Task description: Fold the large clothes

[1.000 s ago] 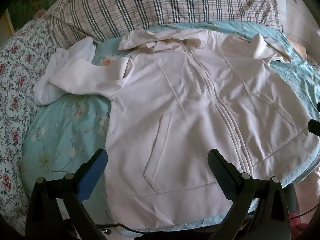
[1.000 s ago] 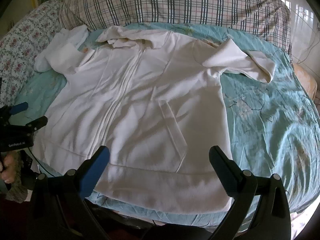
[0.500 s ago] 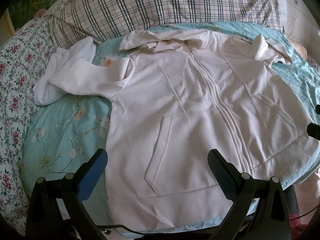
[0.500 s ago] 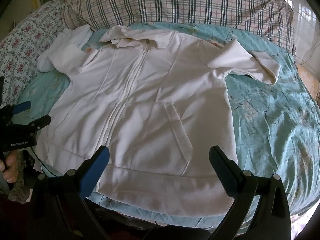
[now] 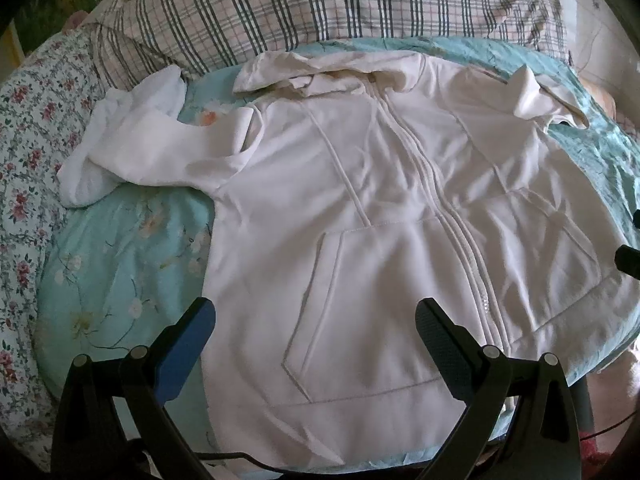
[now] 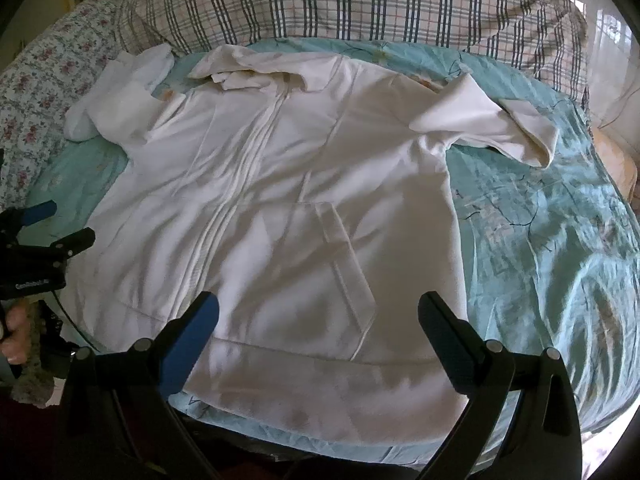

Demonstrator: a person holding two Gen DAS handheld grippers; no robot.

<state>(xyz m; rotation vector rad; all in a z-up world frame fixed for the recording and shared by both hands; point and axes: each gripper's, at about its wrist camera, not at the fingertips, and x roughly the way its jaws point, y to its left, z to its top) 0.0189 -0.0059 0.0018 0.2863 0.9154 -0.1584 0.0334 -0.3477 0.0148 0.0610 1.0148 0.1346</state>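
Note:
A pale pink zip-up hoodie (image 5: 360, 208) (image 6: 280, 200) lies front side up on a teal floral bedspread (image 5: 120, 248), hood toward the far pillows. Its left sleeve (image 5: 144, 152) is bunched and bent at the upper left; the right sleeve (image 6: 488, 120) is folded across at the upper right. My left gripper (image 5: 316, 316) hangs open above the hem's left half with nothing between its fingers. My right gripper (image 6: 320, 312) is open too, over the hem's right half near the pocket. The left gripper (image 6: 52, 224) also shows at the right wrist view's left edge, held by a hand (image 6: 16, 332).
A large plaid pillow (image 5: 320, 4) (image 6: 360, 0) runs along the far side of the bed. A floral quilt (image 5: 28, 120) borders the left. The bedspread (image 6: 560, 240) is bare to the right of the hoodie. The bed's near edge lies just below the hem.
Both grippers have shifted slightly nearer over the hoodie, so the garment sits a little lower and larger in view. Both stayed open; the hoodie has not moved.

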